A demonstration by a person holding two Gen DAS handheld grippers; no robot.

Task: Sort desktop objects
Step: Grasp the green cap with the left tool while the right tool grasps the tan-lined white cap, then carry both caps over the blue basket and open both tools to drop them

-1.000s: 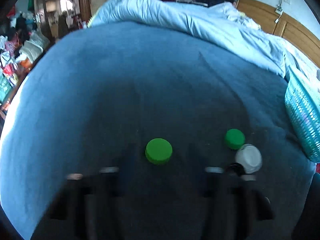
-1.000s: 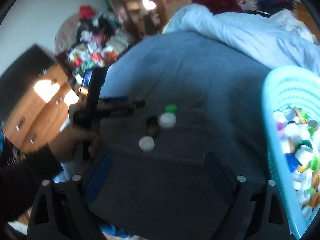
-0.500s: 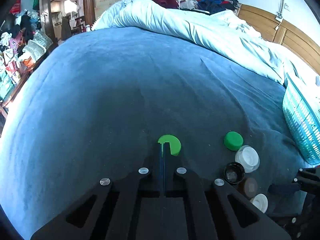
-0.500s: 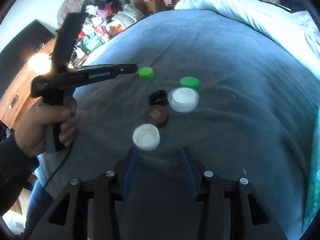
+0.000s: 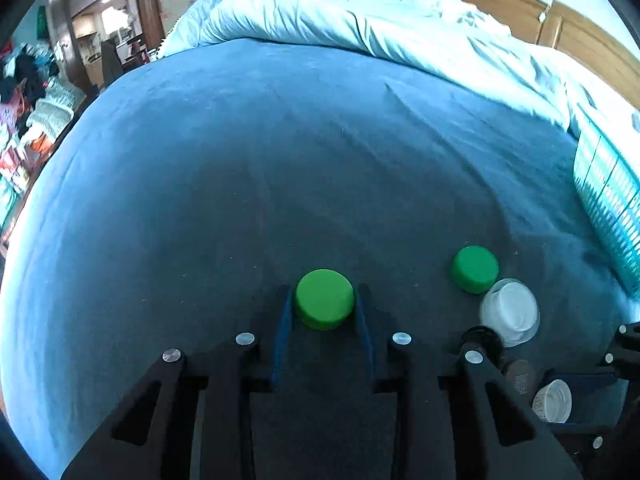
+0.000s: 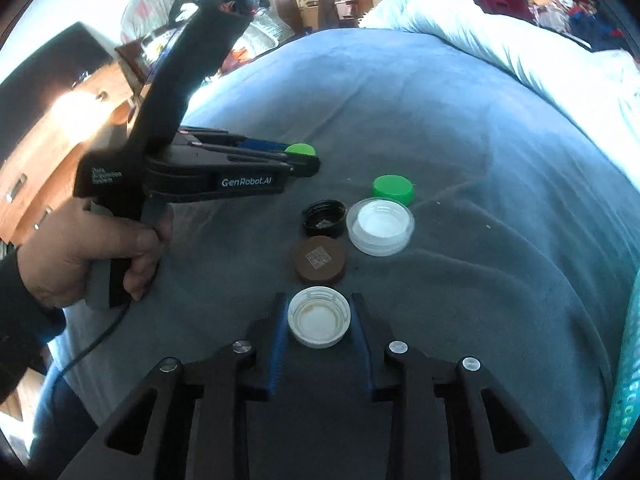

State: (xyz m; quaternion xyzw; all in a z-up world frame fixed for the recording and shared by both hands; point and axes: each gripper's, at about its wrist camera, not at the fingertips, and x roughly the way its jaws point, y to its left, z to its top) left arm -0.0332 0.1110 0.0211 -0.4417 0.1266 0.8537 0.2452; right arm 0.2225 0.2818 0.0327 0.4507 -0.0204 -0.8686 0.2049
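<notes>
Several bottle caps lie on a blue bedspread. My left gripper has its fingers on both sides of a green cap, touching it; it also shows in the right wrist view. My right gripper has its fingers around an upturned white cap, seen small in the left wrist view. Between them lie a second green cap, a clear-white lid, a black cap and a brown cap.
A teal mesh basket stands at the right edge of the bed, its rim also in the right wrist view. A pale blue duvet is heaped at the far side. Wooden drawers and clutter stand to the left.
The left gripper shut in front of the green cap, then opened and now closes around it. The right gripper came down from the basket side to the white cap and narrowed around it.
</notes>
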